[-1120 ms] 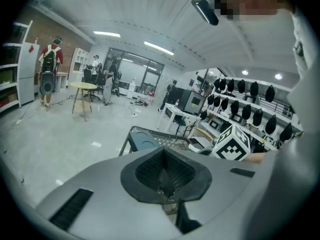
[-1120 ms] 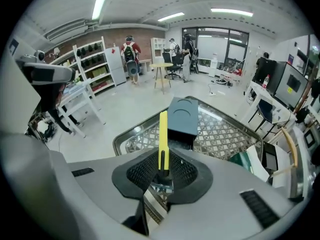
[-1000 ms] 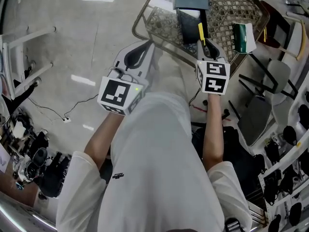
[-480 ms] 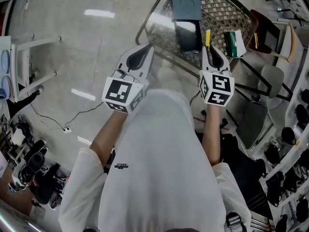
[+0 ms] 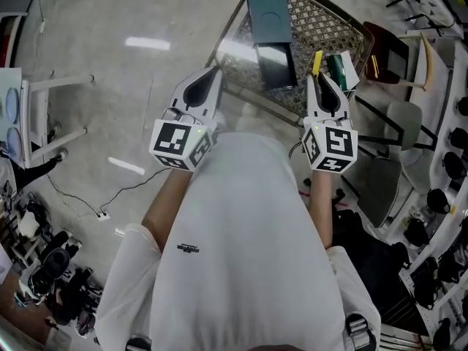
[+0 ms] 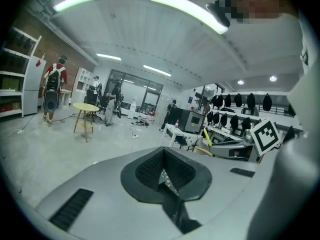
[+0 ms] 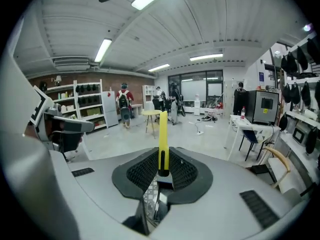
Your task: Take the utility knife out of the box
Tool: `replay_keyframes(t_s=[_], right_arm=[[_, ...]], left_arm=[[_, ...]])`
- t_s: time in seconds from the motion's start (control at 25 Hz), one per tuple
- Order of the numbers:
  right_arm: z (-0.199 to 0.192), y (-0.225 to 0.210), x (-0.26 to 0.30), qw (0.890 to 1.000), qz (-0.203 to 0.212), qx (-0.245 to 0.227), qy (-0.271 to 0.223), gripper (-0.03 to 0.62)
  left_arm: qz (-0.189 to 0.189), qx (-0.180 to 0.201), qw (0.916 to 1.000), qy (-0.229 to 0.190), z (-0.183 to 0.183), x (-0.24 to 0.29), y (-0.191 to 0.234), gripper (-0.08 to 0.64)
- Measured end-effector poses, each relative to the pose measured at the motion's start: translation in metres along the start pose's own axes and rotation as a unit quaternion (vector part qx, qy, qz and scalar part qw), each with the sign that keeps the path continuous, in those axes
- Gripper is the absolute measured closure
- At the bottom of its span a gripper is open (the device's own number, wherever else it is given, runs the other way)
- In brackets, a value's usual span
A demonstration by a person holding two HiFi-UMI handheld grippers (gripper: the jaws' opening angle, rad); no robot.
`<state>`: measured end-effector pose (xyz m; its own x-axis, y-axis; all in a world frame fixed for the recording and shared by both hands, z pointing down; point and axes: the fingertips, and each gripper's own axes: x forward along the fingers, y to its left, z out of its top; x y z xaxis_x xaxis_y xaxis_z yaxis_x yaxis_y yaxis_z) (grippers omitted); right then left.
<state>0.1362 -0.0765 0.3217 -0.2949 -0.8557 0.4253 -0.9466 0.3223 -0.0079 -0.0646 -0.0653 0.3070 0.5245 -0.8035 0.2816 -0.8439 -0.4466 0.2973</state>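
Head view steeply down; both gripper views level, sharing round table [image 6: 86, 106]

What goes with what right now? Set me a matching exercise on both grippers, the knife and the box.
Things:
1. left gripper
2. right gripper
3. knife
4. box

States:
A. lies on the wicker surface
B. jaws together, nothing between them
C. yellow, sticking out from between two jaws
D. jaws clamped on a tool

Pairs: 1-B, 2-D, 3-C, 4-A
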Motion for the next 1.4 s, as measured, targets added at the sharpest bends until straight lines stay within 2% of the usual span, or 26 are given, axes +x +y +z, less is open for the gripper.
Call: replay_keyframes(t_s=[0.24,0.52,0.96,1.4], right_arm=[[0.031,0.002,-0.021,0.998,-0.003,-0.006,-0.058,0.540],[0.048,0.012,-0.045,0.993,-0.007,-0.008,-0.113,0.540],[0.047,0.017,-0.057,0.991,-0.017,0.007,-0.129,0.540],[0.036,0.017,-0.051,0.992,-0.027,0.012,-0.122,0.540]], left_arm=[[-0.002,0.012,0.9995,-0.028,0.019,-0.009,-0.006,0.559],[-0.003,0.027,0.9984,-0.050,0.031,-0.020,-0.011,0.560],[-0.011,0.033,0.9977,-0.058,0.037,-0.028,-0.013,0.560],[-0.024,0.040,0.9977,-0.049,0.036,-0.027,-0.013,0.560]])
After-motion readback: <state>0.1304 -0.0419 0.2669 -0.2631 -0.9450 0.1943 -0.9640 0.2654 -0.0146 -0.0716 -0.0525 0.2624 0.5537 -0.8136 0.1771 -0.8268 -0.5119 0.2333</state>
